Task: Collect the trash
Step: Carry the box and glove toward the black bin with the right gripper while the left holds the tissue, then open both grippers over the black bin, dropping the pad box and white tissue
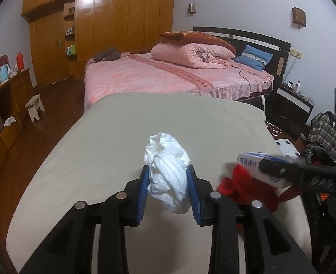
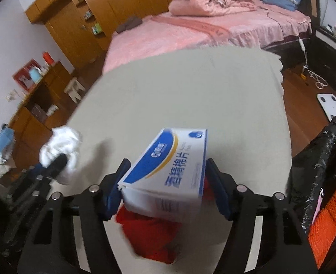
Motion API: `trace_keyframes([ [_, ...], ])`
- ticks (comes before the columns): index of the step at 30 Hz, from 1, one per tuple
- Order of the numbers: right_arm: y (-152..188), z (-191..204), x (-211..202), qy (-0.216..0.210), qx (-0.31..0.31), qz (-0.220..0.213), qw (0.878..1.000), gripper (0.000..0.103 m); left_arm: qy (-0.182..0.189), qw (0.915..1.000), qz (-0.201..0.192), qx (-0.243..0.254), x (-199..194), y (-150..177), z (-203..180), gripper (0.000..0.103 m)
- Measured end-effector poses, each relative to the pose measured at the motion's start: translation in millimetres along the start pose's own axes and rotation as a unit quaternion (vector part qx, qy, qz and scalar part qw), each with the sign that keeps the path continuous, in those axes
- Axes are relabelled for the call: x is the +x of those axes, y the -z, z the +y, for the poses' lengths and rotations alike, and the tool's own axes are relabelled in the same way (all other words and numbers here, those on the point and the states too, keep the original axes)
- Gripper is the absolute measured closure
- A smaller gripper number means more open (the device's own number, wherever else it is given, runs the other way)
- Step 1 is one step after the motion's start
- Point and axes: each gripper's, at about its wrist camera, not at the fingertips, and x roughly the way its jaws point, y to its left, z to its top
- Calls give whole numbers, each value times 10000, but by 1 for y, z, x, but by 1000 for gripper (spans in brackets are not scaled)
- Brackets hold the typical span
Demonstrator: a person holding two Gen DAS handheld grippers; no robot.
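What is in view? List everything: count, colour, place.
tissue wad: one, white, in left gripper
box: one, white and blue, between right jaws
cloth: one, red, on table under box
table: one, beige cover, foreground
bag: one, black, right of table
bed: one, pink, behind table
wardrobe: one, brown, back wall
stool: one, pale, on floor
left gripper: shut on wad
right gripper: around box

I see, off-task: pink bed (image 1: pixel 158 77) bearing a rolled pink quilt (image 1: pixel 190 54) and blue pillow (image 1: pixel 254 57) near its headboard edge; wooden wardrobe (image 1: pixel 113 18); small white stool (image 1: pixel 34 107); dark nightstand (image 1: pixel 291 105).
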Motion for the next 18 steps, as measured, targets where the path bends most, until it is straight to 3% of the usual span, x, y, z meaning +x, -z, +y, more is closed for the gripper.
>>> trace_keyframes([
  [6, -4, -3, -30, -273, 0, -171, 9995, 40, 81, 9999, -42, 62, -5, -2, -8, 71],
  [18, 0, -14, -70, -162, 5, -467, 9988, 41, 269, 9992, -140, 249, -17, -10, -35, 71],
])
